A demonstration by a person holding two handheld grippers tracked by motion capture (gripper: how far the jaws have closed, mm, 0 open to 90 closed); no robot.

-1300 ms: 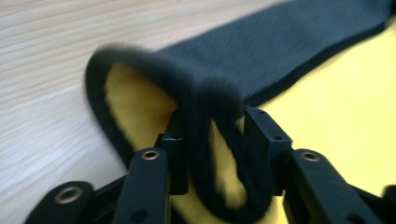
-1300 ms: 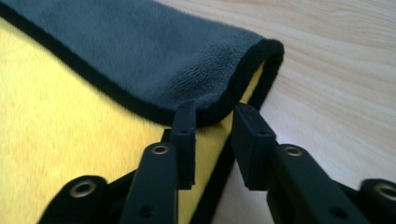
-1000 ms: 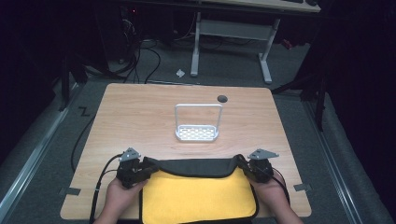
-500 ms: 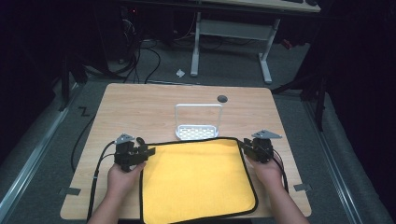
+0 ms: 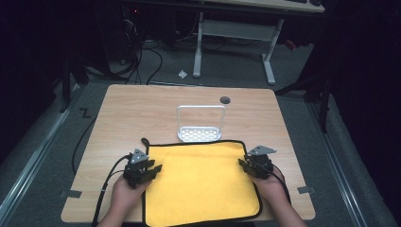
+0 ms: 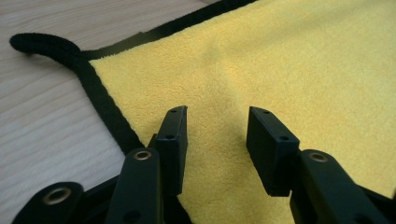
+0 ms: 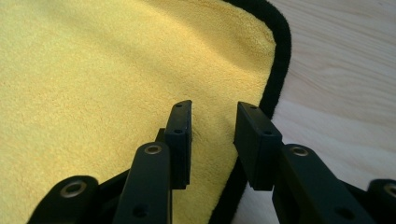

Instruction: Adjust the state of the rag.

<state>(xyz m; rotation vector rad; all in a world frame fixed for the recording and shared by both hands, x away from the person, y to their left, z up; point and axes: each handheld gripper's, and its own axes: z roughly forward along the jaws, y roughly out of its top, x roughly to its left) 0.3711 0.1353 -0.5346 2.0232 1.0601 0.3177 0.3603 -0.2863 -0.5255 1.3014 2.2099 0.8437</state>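
A yellow cloth [image 5: 198, 182] with a black hem lies spread flat on the wooden table [image 5: 137, 109]. A black loop [image 5: 143, 141] sticks out at its far left corner. My left gripper [image 5: 152, 169] hovers over the cloth's left edge. In the left gripper view it [image 6: 217, 112] is open, its jaws have just been closing a little, and only flat cloth [image 6: 289, 70] lies below them. My right gripper [image 5: 244, 163] is at the right edge. Its jaws [image 7: 212, 107] have just been opening, and they stand apart above the hem [image 7: 280, 60], pinching nothing.
A white wire rack [image 5: 200, 134] stands just beyond the cloth's far edge. A small dark round hole [image 5: 225, 100] sits in the table behind it. Bare wood lies on both sides of the cloth. Cables and desk legs are on the floor beyond.
The cloth, folded a second ago with both grippers at its corners, has been opened out away from the person. Both grippers let go and drew back along its side edges.
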